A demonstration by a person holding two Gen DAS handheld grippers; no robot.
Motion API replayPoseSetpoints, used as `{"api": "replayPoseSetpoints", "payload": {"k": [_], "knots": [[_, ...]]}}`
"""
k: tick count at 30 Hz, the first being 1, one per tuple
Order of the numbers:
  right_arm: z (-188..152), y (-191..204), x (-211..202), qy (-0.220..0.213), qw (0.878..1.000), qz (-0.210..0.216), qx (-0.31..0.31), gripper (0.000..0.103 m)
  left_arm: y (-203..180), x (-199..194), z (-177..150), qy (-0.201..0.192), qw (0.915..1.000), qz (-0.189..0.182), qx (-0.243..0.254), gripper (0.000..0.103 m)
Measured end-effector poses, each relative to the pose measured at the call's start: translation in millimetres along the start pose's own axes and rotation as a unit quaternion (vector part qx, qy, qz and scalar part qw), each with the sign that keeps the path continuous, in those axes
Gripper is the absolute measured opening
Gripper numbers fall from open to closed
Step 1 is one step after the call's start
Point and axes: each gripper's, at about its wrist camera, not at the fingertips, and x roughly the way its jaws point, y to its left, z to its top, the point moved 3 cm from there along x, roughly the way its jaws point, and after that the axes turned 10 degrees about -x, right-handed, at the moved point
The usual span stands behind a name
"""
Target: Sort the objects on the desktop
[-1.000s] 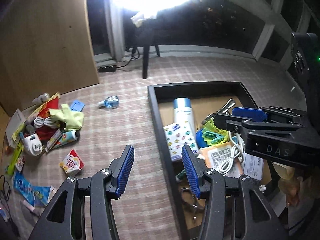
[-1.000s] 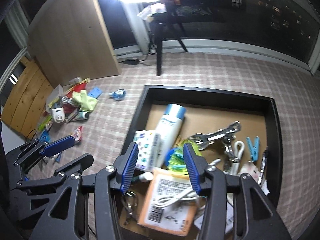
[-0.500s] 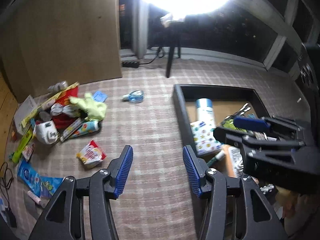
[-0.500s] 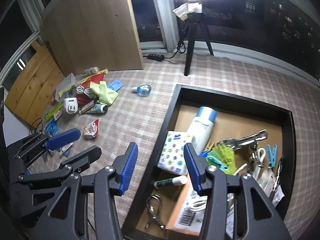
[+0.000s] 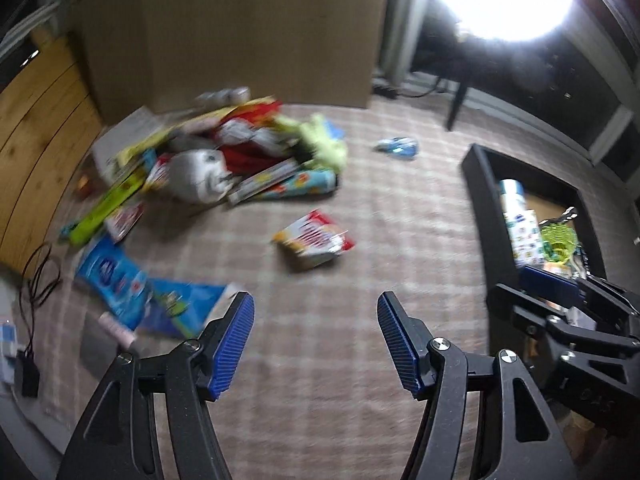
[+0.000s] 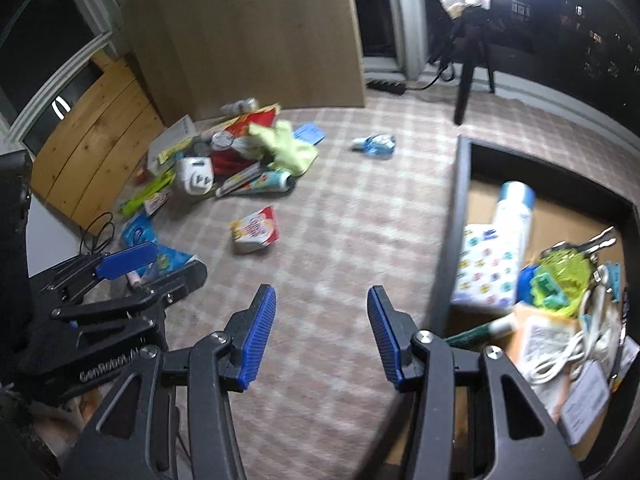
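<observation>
Both grippers hover over the checked cloth, between a black tray point(image 5: 478, 200) point(image 6: 448, 240) on the right and a loose pile on the left. My left gripper point(image 5: 316, 320) is open, its jaws still opening, with nothing between them. A red and white snack packet point(image 5: 314, 240) point(image 6: 256, 230) lies just beyond its tips. My right gripper point(image 6: 322, 308) is open and empty, left of the tray's wall. The pile holds a white plug adapter point(image 5: 200, 176) point(image 6: 196, 174), a yellow-green cloth point(image 6: 286, 146) and a printed tube point(image 5: 304, 184). A small blue bottle point(image 5: 398, 148) point(image 6: 376, 145) lies apart.
The tray holds a white and blue bottle point(image 6: 514, 208), a patterned tissue pack point(image 6: 486, 268), green clips, a white cable and papers. A blue wipes packet point(image 5: 112, 276) and black cables point(image 5: 38, 268) lie at the left. A wooden board point(image 6: 256, 36) and a tripod leg point(image 6: 464, 92) stand behind.
Both grippers swung left, from over the tray to over the checked cloth, and the pile now sits nearer the middle. The left jaws stand wider apart than before.
</observation>
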Motion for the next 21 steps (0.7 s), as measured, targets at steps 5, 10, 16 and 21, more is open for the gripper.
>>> {"api": "replayPoseSetpoints", "payload": {"k": [5,10,16,21], "knots": [[-3,17,-2,-0.001,1.000,-0.011,-0.013,0.047,23,-7,-8,-0.004,0.9998,0.016,-0.010,0.063],[-7,26,-7,-0.004,1.000,-0.019,-0.013,0.047,40,-16,-14,-0.008,0.9996,0.024,-0.014,0.063],[-15,47,-12,-0.009,0.999,-0.041,-0.025,0.047,54,-25,-22,-0.005,0.9997,0.016,-0.018,0.064],[-19,67,-17,-0.018,0.998,-0.056,-0.037,0.047,60,-31,-26,-0.004,0.9998,0.020,-0.003,0.087]]}}
